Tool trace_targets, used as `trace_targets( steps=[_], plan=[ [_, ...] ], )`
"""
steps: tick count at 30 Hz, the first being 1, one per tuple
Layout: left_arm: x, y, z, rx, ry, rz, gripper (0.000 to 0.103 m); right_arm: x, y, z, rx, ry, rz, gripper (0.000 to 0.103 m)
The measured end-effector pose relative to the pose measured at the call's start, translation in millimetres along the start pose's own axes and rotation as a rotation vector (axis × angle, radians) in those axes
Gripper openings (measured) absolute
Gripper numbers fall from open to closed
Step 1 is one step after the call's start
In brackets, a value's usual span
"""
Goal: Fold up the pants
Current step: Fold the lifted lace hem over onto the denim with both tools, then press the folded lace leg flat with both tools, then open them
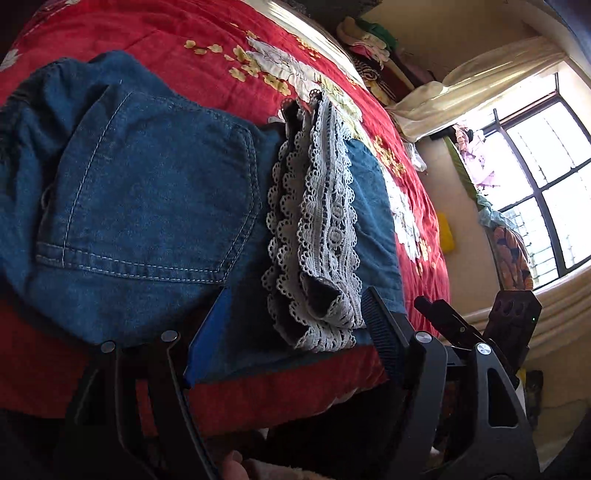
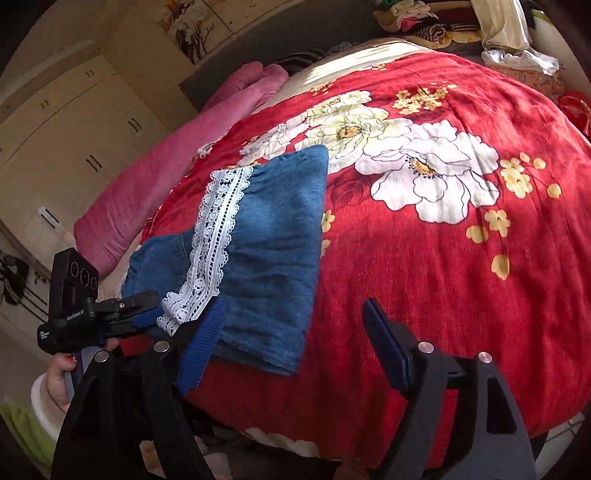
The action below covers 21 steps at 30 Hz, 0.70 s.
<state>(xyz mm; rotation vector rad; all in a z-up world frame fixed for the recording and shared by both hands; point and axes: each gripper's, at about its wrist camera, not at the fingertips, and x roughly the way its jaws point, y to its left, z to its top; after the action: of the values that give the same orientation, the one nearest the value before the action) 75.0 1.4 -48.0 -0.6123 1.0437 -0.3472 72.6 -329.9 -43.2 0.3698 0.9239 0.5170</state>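
Blue denim pants point(image 1: 155, 206) with white lace hems point(image 1: 317, 240) lie folded on a red floral bedspread point(image 1: 221, 33) near the bed's front edge. The back pocket faces up on the left and the lace hems lie across the middle. My left gripper point(image 1: 291, 332) is open, hovering at the pants' near edge with nothing between its fingers. In the right wrist view the pants point(image 2: 273, 258) and lace point(image 2: 210, 251) lie at the left. My right gripper point(image 2: 291, 339) is open and empty, its left finger point(image 2: 203, 347) over the denim's near corner.
The left gripper's body point(image 2: 74, 306) and the hand holding it show at the right wrist view's left edge. A pink quilt point(image 2: 159, 173) lies along the bed's far side. Piled clothes point(image 1: 369, 48) sit beyond the bed. A window point(image 1: 543, 177) and a wardrobe point(image 2: 66, 122) flank the room.
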Motion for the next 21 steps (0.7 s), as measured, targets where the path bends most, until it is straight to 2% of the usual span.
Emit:
trace_targets(
  steps=[4,6,8,11,13,14,15,16,17,18,19,21],
  plan=[
    [-2.4,-5.4,-2.9,-0.016,-0.019,-0.009,0.064,1.7,-5.9,-2.3,0.059,0.020,0.039,0.076],
    [0.1,-7.3,-4.3,-0.021,-0.014,0.013,0.064,4.4,-5.6,-1.6,0.065,0.036,0.056,0.075],
    [4.1,-8.3,-6.1,-0.031,-0.007,0.006,0.061,8.6,-4.4,-0.7,0.067,0.062,0.061,0.072],
    [8.6,-10.5,-9.0,-0.031,0.002,0.022,0.048,18.1,0.4,-0.1,0.054,0.101,0.078,0.063],
    [11.9,-7.9,-8.0,-0.043,0.001,0.038,0.027,28.0,3.2,0.3,0.048,0.137,0.077,0.060],
    [13.3,-5.2,-7.5,-0.057,0.003,0.039,0.024,34.2,3.3,0.4,0.050,0.153,0.072,0.057],
    [14.5,-3.5,-7.5,-0.065,0.005,0.040,0.019,39.3,2.6,0.4,0.054,0.162,0.060,0.053],
    [13.9,-2.8,-7.9,-0.061,0.004,0.047,0.016,43.3,2.2,0.5,0.057,0.165,0.049,0.043],
    [12.0,-3.2,-8.8,-0.056,0.001,0.049,0.015,45.0,2.2,1.0,0.053,0.164,0.060,0.025],
    [9.5,-4.5,-10.5,-0.050,-0.002,0.049,0.013,46.4,2.7,1.3,0.053,0.165,0.088,0.017],
    [6.5,-6.2,-12.7,-0.044,-0.002,0.047,0.013,46.3,3.4,1.1,0.055,0.165,0.108,0.013],
    [-0.3,-10.0,-17.5,-0.024,-0.005,0.049,0.013,39.1,7.1,0.2,0.025,0.138,0.109,0.012]
  ],
)
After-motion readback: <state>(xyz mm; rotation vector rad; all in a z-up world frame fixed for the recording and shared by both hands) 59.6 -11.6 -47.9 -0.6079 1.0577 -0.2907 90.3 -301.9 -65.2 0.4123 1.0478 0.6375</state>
